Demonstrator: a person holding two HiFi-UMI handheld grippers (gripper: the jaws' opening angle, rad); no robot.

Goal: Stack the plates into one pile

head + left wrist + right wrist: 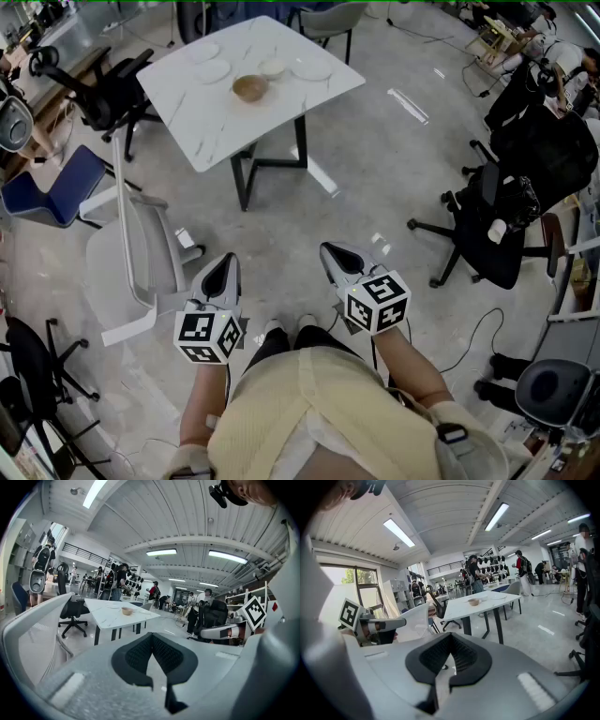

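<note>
both grippers are held low before the body, well apart from the table (192, 108), so the task is judged not yet begun: nothing on the table can be reached from here. the left gripper (223, 267) is clenched with nothing between its pads, and the right gripper (339, 258) is likewise clenched and empty, which suits an approach rather than a grasp. the plates (312, 67) are laid singly on the far part of the table, one at the right and what are taken for two at the left, none stacked. between them a brown bowl (250, 88) and a white bowl (273, 68) are set just beside each other; whether anything is in them cannot be told. a white chair (141, 253) is parked near the left gripper.
</note>
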